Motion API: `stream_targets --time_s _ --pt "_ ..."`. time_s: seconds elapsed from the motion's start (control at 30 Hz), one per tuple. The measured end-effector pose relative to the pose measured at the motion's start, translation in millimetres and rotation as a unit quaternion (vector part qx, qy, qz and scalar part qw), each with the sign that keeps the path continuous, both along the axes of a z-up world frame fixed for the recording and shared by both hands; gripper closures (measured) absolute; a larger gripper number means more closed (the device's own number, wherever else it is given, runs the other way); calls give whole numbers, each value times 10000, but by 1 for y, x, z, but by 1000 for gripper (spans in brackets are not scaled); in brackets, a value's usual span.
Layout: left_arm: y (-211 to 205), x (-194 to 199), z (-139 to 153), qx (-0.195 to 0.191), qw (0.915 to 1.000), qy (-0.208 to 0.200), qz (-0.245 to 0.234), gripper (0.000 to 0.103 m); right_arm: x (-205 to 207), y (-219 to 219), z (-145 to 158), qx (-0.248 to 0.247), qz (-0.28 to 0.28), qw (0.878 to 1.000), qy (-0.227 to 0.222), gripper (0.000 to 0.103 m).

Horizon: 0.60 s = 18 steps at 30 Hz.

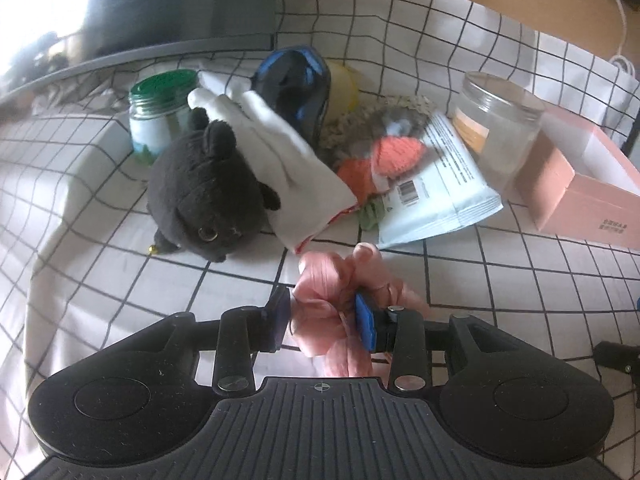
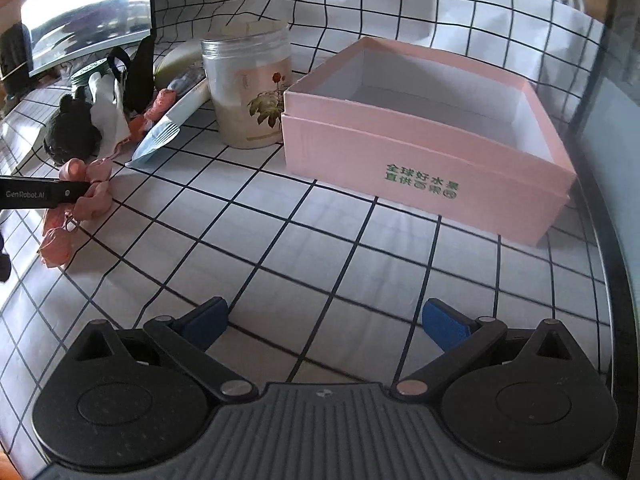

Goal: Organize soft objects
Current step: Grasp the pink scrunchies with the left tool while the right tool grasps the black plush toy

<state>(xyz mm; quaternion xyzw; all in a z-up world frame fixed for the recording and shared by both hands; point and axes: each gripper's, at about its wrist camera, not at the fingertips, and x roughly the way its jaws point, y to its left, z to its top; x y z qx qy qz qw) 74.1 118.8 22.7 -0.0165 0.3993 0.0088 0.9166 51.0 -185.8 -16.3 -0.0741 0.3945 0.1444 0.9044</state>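
My left gripper is shut on a pink fabric scrunchie, held just above the checked cloth; it also shows in the right wrist view. Beyond it lie a black plush cat, a white glove, an orange knitted piece and a blue-black pouch. My right gripper is open and empty above the cloth. An open pink box with nothing inside stands ahead of it, also at the right of the left wrist view.
A green-lidded jar, a clear plastic jar and a pale blue packet stand among the soft things. A dark monitor is at the back. The table edge runs along the right.
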Motion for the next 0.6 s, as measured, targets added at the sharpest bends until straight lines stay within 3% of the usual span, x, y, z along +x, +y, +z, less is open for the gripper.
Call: stream_targets --time_s 0.13,0.2,0.27,0.43,0.6 --pt "4 -2 -1 -30 9998 -136 -119 67 -15 10 16 -116 -4 9993 -354 0" --pt "7 -3 -2 -48 9996 -230 -138 82 -19 16 25 -107 22 9988 -474 0" --pt "11 -5 -3 -143 9992 -296 -221 88 -22 22 35 -90 36 9980 -618 0" --pt "24 -24 -1 -391 9969 -555 -399 92 -26 41 57 -119 215 9955 -914 0" --pt "53 -44 18 -705 9940 -787 -271 92 -16 83 69 -144 618 9921 -1086 0"
